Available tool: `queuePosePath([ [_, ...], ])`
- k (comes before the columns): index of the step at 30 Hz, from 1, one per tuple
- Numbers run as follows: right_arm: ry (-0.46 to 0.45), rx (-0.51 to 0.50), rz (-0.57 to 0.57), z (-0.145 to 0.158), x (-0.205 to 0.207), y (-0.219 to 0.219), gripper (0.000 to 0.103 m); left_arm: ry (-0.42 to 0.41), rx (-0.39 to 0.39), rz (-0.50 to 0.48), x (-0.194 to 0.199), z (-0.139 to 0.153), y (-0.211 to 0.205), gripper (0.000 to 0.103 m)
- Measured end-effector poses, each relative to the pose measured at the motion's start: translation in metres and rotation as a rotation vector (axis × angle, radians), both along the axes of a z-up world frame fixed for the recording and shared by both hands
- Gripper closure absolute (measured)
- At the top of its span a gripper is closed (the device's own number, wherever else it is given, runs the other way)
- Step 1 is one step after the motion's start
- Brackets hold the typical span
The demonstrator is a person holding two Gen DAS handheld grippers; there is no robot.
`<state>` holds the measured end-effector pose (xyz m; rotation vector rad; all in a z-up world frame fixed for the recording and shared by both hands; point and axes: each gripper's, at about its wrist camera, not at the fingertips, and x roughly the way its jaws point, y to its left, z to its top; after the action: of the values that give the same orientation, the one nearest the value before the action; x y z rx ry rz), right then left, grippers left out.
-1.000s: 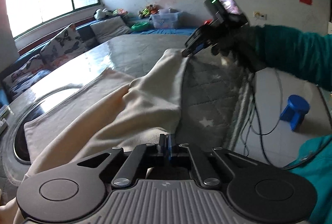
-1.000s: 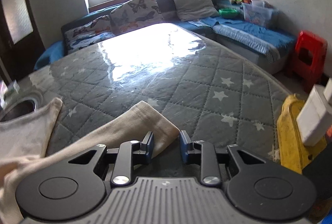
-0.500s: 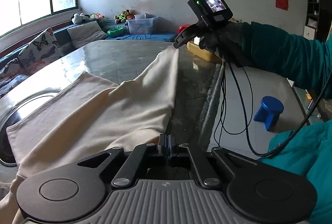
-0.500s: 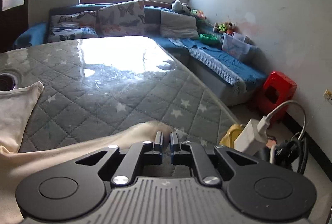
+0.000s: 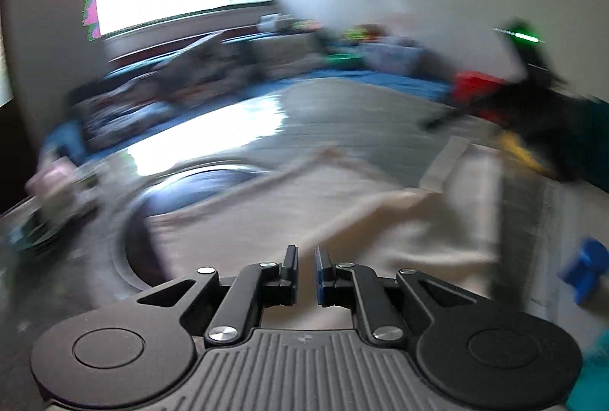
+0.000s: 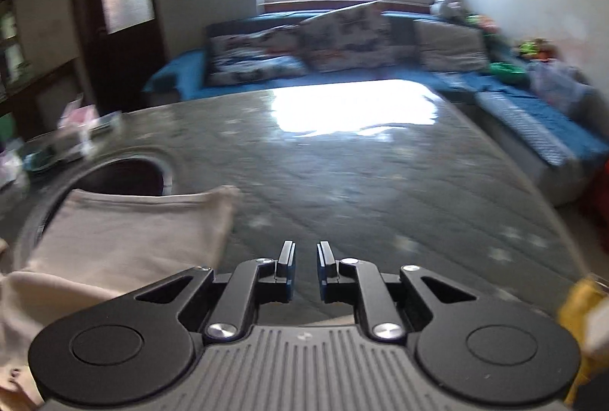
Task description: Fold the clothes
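A cream garment (image 5: 342,213) lies spread on the grey quilted table (image 5: 342,114); this view is badly motion-blurred. My left gripper (image 5: 306,270) hovers over the garment's near edge, open by a narrow gap with nothing between its fingers. In the right wrist view the same garment (image 6: 125,232) lies to the left, partly over a round dark opening (image 6: 125,175) in the table (image 6: 361,182). My right gripper (image 6: 306,266) is open over bare table just right of the cloth. It also shows as a dark blur, the right gripper (image 5: 514,87), at the far right.
A blue sofa with cushions (image 6: 342,41) runs behind the table under a bright window. Small clutter (image 6: 76,133) sits on the table's left edge. A blue stool (image 5: 586,274) and a red stool (image 5: 475,83) stand off the right side. A yellow object (image 6: 582,300) is at the right edge.
Both grippers were shut on the garment's edge and are now open. The cloth has dropped onto the table. Both views have swung, and the left one is blurred by motion.
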<state>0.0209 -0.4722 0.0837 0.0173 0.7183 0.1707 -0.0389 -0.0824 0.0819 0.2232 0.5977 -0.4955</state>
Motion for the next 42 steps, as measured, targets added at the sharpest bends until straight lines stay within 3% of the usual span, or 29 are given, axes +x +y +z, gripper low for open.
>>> queuePosePath([
  [6, 0.066, 0.038, 0.091, -0.010, 0.049, 0.031, 0.081, 0.080, 0.043, 0.241, 0.077, -0.017, 0.024, 0.092],
  [12, 0.121, 0.053, 0.127, -0.028, 0.086, 0.050, 0.081, 0.117, 0.066, 0.324, 0.128, -0.037, 0.032, 0.087],
  [26, 0.163, 0.011, 0.159, -0.046, 0.124, 0.070, 0.084, 0.172, 0.059, 0.293, 0.167, -0.063, 0.032, 0.089],
  [30, 0.134, -0.012, 0.161, -0.043, 0.129, 0.077, 0.097, 0.135, 0.080, 0.287, 0.169, -0.063, 0.031, 0.101],
  [33, 0.112, -0.029, 0.163, -0.041, 0.132, 0.083, 0.099, 0.092, 0.111, 0.304, 0.170, -0.062, 0.030, 0.102],
  [37, 0.097, -0.051, 0.170, -0.041, 0.140, 0.090, 0.099, 0.062, 0.143, 0.345, 0.178, -0.060, 0.032, 0.102],
  [42, 0.117, -0.064, 0.189, -0.046, 0.147, 0.097, 0.092, 0.101, 0.142, 0.369, 0.185, -0.063, 0.037, 0.097],
])
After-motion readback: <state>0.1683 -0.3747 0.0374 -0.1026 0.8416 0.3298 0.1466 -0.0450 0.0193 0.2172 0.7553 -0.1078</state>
